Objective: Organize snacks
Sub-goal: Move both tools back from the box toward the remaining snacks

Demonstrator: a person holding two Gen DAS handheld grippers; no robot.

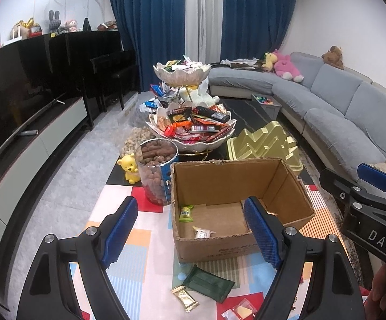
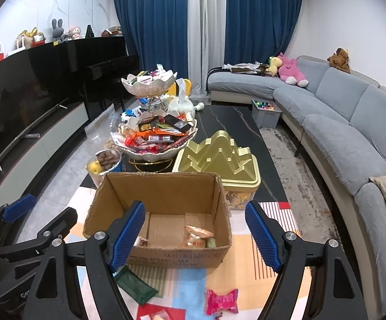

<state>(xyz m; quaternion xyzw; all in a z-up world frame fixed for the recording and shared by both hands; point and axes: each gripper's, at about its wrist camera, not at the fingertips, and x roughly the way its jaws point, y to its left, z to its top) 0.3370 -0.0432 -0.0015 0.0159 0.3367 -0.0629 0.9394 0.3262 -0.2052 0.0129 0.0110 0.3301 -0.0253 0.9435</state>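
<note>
While both grippers hung above the table, their blue fingers stood wide apart with nothing between them. The left gripper (image 1: 187, 236) was over the near left part of the box (image 1: 219, 178), and the right gripper (image 2: 195, 236) was over the box's near right part.

The box sat open on a colourful mat (image 1: 129, 234). Inside lay a small green snack (image 1: 186, 212), a white snack (image 1: 202, 232) and an orange snack (image 2: 196, 233).

More snacks lay on the mat, just in front of the box: a dark green packet (image 1: 208, 284), a gold candy (image 1: 185, 298) and a pink candy (image 2: 221, 300).

Behind the box stood a jar (image 1: 155, 170) of brown snacks, with a yellow bear (image 1: 129, 167) beside it. A two-level bowl stand (image 1: 193, 122) was piled with snacks. A gold tin (image 2: 216, 154) sat just behind the box's right side.
</note>
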